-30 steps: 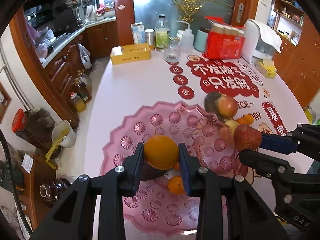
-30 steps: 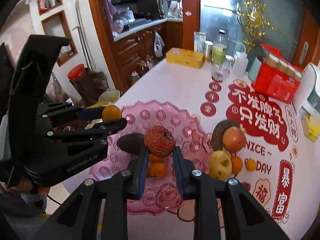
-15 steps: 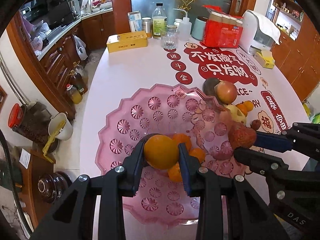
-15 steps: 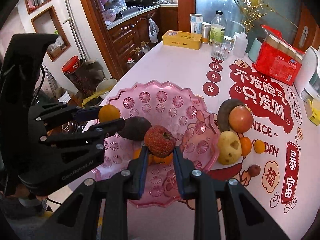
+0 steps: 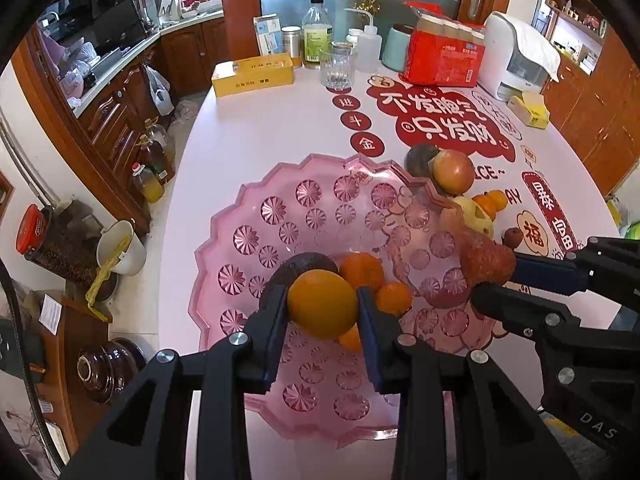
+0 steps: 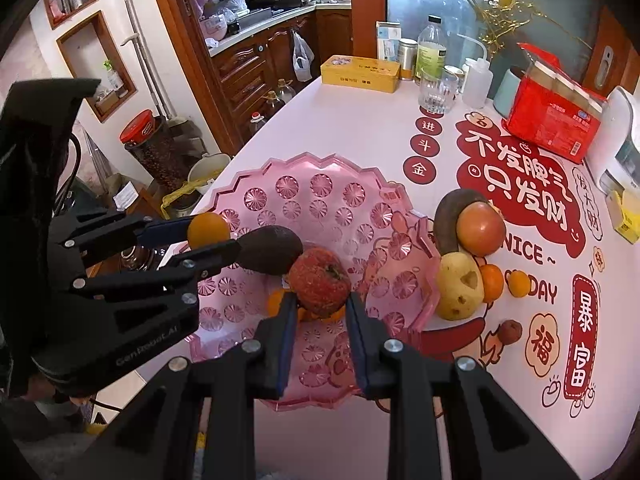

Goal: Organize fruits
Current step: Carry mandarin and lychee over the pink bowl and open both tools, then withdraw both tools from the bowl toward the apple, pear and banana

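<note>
A pink scalloped bowl [image 5: 280,200] [image 6: 320,176] stands on the table's near edge. It holds a dark avocado [image 5: 304,264] [image 6: 270,250] and small oranges [image 5: 362,270]. My left gripper [image 5: 323,306] [image 6: 212,238] is shut on an orange [image 5: 322,302] above the bowl's near part. My right gripper [image 6: 319,300] [image 5: 486,272] is shut on a rough red fruit [image 6: 319,282] [image 5: 486,258] over the bowl's right side. More fruit lies right of the bowl: a red apple [image 6: 480,229], a dark fruit [image 6: 448,210], a yellow pear [image 6: 458,290], two small oranges [image 6: 518,283] and a small brown fruit [image 6: 510,331].
At the table's far end stand a yellow box [image 5: 252,74], a glass [image 5: 338,66], bottles [image 5: 317,34], a red package [image 5: 442,54] and a white appliance [image 5: 516,58]. Left of the table edge are wooden cabinets [image 5: 120,120], oil bottles and jars on the floor.
Both grippers have pulled back and up with their fruits held. The bowl and table now appear farther off, and the avocado shows behind the left gripper's orange.
</note>
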